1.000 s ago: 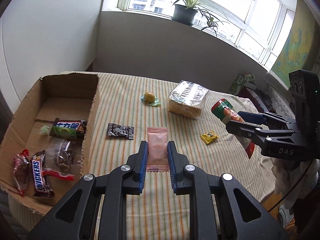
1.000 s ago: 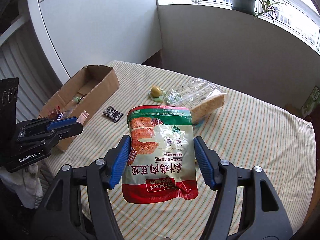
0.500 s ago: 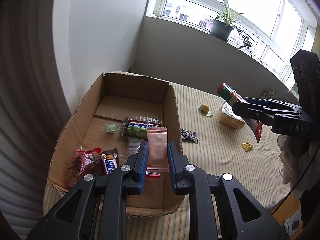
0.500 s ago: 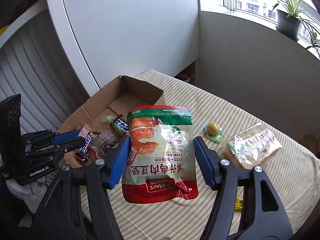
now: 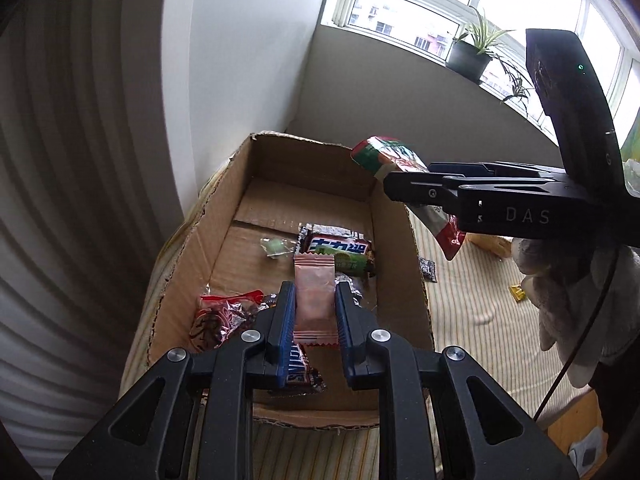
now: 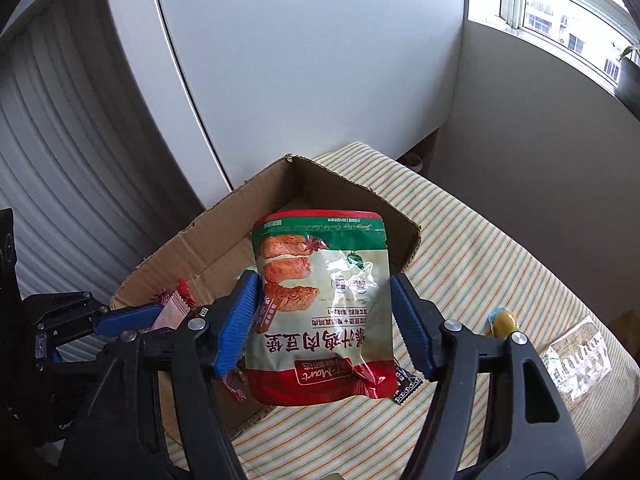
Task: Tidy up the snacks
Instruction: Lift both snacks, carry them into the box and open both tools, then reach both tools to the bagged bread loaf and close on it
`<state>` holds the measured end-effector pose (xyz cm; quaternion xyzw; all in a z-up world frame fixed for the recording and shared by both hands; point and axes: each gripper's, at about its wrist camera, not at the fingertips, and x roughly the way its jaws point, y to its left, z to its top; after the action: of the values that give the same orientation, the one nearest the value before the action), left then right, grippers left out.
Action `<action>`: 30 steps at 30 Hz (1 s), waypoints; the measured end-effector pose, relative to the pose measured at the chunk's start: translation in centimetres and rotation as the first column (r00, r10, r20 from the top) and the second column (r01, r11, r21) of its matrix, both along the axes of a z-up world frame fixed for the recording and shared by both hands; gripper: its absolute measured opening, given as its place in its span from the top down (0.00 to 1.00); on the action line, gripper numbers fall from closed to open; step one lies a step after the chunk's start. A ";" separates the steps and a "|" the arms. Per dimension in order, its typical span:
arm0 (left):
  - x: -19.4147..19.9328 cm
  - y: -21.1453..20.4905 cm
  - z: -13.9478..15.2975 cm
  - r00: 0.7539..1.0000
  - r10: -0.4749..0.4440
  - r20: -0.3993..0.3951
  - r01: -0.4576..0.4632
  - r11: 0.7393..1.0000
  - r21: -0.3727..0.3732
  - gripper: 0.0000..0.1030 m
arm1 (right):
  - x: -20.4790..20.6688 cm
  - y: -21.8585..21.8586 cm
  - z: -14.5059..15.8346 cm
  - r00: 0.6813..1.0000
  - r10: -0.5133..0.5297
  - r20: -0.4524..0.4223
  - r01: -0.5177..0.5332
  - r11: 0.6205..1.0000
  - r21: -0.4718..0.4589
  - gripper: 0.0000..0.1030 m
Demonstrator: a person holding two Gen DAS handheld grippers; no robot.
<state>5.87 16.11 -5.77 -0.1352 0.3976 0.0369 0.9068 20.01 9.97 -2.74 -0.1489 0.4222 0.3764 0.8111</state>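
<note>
My left gripper is shut on a pink snack packet and holds it above the open cardboard box. The box holds a green-and-blue bar, a red wrapped candy, a Snickers bar and a small green sweet. My right gripper is shut on a large red-and-green snack pouch and holds it over the box's right wall. The pouch and the right gripper also show in the left wrist view.
The box sits at the left end of a striped tablecloth. On the cloth lie a small dark packet, a yellow candy, a yellow sweet and a clear bag of bread. A white wall stands behind the box.
Both grippers have swung left, from over the table to over the box, each keeping its snack. The box now fills the middle of both views.
</note>
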 end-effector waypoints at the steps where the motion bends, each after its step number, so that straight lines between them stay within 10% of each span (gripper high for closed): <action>1: 0.0 0.1 0.0 1.000 0.004 -0.001 -0.004 1.000 0.000 0.82 | 0.0 0.2 0.0 1.000 -0.001 0.000 0.001 1.000 0.007 0.29; 3: 0.0 0.3 -0.1 1.000 0.011 -0.004 -0.011 1.000 -0.002 0.81 | 0.1 0.4 0.1 1.000 -0.007 0.001 0.007 1.000 0.013 0.29; 7: -0.1 0.6 -0.2 0.999 0.033 0.001 -0.033 0.999 -0.005 0.40 | 0.1 0.4 0.7 1.000 -0.016 0.017 0.015 0.999 0.035 0.15; 30: 1.0 -3.5 1.7 0.999 -0.030 0.043 0.028 0.999 0.041 0.40 | 0.8 -7.5 2.0 0.990 -0.138 0.041 0.136 0.990 0.046 0.15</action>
<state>6.83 12.57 -4.04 -0.1117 0.3789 0.0288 0.9182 20.82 2.47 -0.76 -0.1103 0.4055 0.3253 0.8471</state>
